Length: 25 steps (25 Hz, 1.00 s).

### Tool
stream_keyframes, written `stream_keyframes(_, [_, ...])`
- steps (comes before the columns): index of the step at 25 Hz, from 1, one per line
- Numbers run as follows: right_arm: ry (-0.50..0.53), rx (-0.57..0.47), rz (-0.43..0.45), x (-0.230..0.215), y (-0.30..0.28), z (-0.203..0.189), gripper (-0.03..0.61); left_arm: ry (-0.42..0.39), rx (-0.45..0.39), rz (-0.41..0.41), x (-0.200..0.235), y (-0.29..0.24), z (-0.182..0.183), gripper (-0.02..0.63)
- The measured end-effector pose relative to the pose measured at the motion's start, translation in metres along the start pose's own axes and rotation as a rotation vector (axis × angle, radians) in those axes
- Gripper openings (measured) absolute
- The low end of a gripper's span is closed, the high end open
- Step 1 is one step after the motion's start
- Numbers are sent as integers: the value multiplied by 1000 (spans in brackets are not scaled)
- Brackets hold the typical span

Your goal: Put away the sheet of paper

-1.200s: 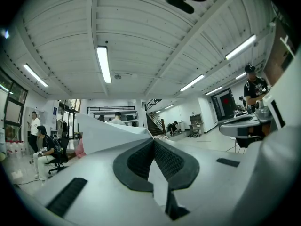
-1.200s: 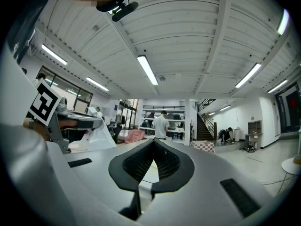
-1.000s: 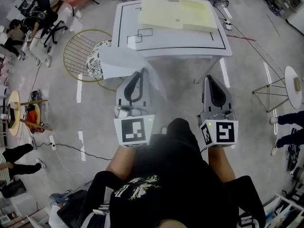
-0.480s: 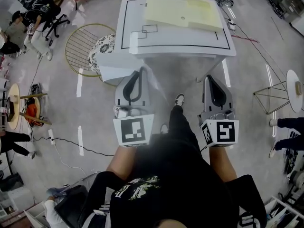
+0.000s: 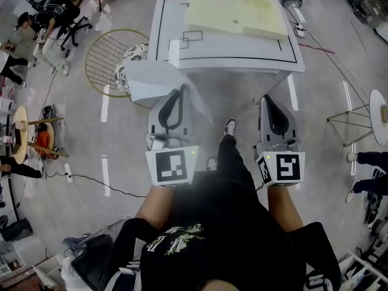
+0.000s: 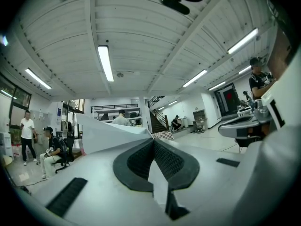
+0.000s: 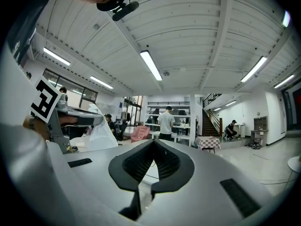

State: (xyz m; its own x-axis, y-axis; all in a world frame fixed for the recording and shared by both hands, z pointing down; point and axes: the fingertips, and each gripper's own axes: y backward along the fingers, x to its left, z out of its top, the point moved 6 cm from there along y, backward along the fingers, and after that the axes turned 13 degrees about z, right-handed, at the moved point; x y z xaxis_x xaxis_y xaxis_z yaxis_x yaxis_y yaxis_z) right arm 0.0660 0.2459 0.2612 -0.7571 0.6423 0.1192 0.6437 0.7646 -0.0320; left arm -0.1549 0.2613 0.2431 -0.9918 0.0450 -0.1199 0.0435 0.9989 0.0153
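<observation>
Pinching the paper (image 5: 151, 80) between closed jaws, the left gripper (image 5: 180, 93) holds it fanned toward the upper left, just short of the table (image 5: 230, 50) at top centre, while the right gripper (image 5: 267, 100), closed on nothing, idles at right.

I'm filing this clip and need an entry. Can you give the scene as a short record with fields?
left claw: shut on the sheet of paper, held in the air
right claw: shut, empty
table: white, ahead of both claws
on table: pale yellow pad
task state: paper not yet put away
</observation>
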Motion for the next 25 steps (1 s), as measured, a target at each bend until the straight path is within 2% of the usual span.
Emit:
stream_keyframes(11, [-11, 12, -4, -18, -18, -7, -8, -2, 13, -3, -4, -23, -5, 2])
stream_keyframes(25, [-26, -1, 5, -58, -77, -10, -8, -16, 20, 8, -1, -90, -5, 2])
